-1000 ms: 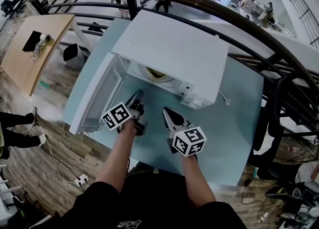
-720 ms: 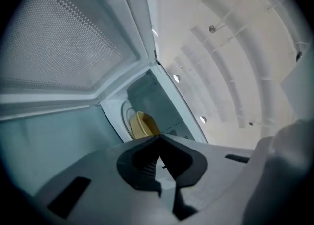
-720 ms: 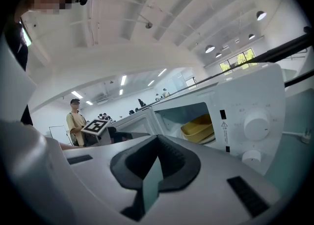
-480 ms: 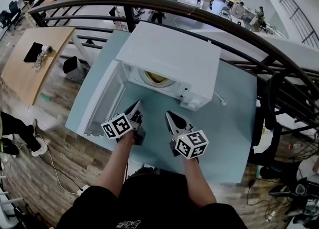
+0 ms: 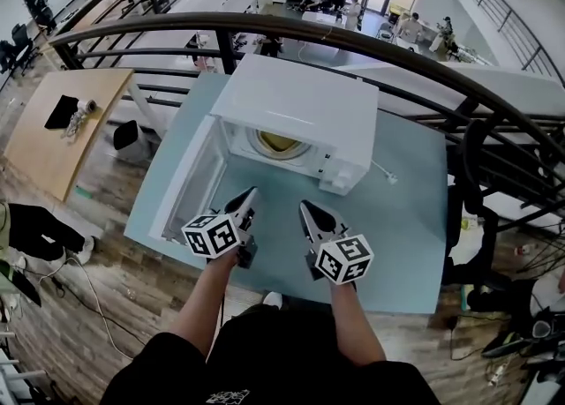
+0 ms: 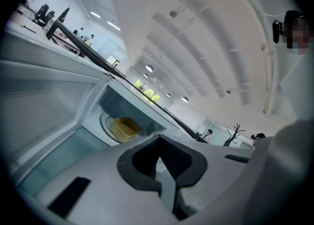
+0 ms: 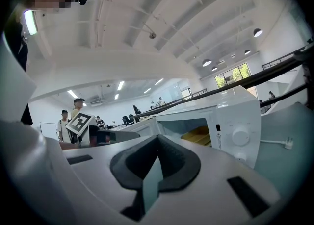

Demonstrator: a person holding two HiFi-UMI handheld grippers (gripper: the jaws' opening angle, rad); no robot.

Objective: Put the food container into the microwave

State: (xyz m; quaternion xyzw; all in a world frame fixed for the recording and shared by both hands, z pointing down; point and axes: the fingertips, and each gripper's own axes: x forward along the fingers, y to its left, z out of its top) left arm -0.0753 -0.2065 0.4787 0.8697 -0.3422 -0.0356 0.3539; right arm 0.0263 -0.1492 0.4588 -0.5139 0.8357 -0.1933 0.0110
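While the yellow food container (image 6: 125, 128) sits rim-up inside the open microwave (image 5: 291, 103), mostly hidden so I can't call its long axis, my left gripper (image 5: 251, 193) and right gripper (image 5: 305, 207) are both pinched closed, empty.

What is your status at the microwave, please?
Left claw and right claw shut, empty. Yellow container inside microwave. Door open, nothing blocking.

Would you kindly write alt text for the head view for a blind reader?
An open white microwave on a pale blue table holds a yellow food container; the left gripper and right gripper hover before it, shut and empty.
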